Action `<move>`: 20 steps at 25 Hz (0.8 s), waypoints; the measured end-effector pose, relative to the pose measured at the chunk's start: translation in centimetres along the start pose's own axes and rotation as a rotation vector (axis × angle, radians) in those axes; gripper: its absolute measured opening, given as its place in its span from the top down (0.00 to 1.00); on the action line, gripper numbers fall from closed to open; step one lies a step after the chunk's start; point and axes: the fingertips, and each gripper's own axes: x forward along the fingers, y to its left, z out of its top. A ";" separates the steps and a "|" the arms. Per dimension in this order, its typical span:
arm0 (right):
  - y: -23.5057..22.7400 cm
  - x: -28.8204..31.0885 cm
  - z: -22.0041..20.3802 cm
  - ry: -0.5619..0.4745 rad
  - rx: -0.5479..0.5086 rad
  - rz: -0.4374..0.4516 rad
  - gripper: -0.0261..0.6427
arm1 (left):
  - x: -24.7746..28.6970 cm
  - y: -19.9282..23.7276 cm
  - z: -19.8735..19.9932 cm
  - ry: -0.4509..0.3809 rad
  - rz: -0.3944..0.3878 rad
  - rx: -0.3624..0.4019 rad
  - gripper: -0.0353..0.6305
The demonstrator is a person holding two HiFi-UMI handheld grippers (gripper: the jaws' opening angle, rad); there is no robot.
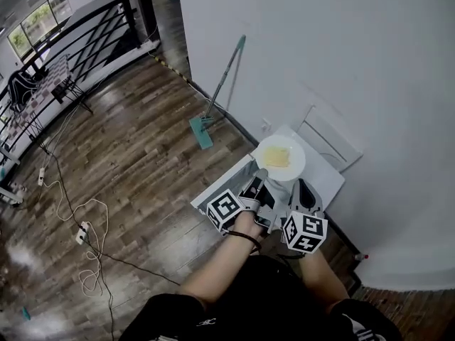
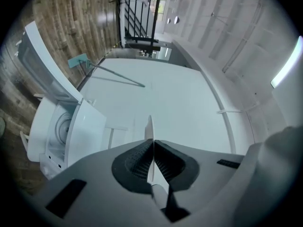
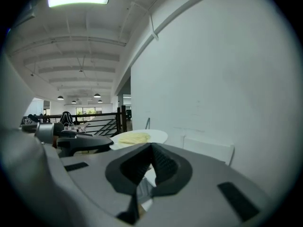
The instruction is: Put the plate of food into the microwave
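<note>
White plate (image 1: 298, 160) rim clamped in left gripper (image 2: 152, 144), jaws nearly together

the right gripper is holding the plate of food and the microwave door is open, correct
No, the left gripper holds the plate, its rim pinched edge-on in the left gripper view. The microwave door is open.

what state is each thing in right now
round white plate of yellow food: held by its rim, outside the microwave
white microwave: door open
left gripper: shut on the plate's rim
right gripper: shut, holding nothing
teal-handled mop: leaning on the wall
</note>
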 end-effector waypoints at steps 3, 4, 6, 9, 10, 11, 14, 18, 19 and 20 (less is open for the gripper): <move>-1.1 -0.1 -0.6 0.021 0.007 -0.027 0.94 | 0.3 1.0 -0.2 0.009 0.011 -0.021 0.93; -1.4 0.1 -0.8 0.025 0.010 -0.033 0.94 | 0.5 1.2 -0.1 0.010 0.014 -0.027 0.93; -2.0 0.6 -1.0 0.033 0.016 -0.039 0.94 | 0.9 1.8 -0.1 0.013 0.021 -0.039 0.93; -2.5 1.4 -1.0 0.032 0.025 -0.037 0.94 | 1.4 2.3 -0.1 0.020 0.026 -0.043 0.93; -2.6 1.5 -0.9 0.028 0.027 -0.034 0.94 | 1.5 2.3 -0.2 0.021 0.023 -0.046 0.93; -2.8 1.8 -0.9 0.025 0.030 -0.030 0.94 | 1.7 2.2 -0.3 0.021 0.018 -0.049 0.93; -3.8 3.4 -0.9 0.024 0.046 -0.012 0.94 | 3.1 2.4 -0.4 0.015 0.011 -0.044 0.94; -4.9 4.9 -0.9 0.027 0.061 0.009 0.94 | 4.5 2.9 -0.3 0.020 0.024 -0.016 0.93; -5.0 5.1 -0.9 0.025 0.060 0.013 0.94 | 4.6 3.0 -0.2 0.021 0.026 -0.011 0.93; -5.0 5.3 -0.9 0.024 0.059 0.013 0.94 | 4.7 3.1 0.0 0.020 0.025 -0.012 0.93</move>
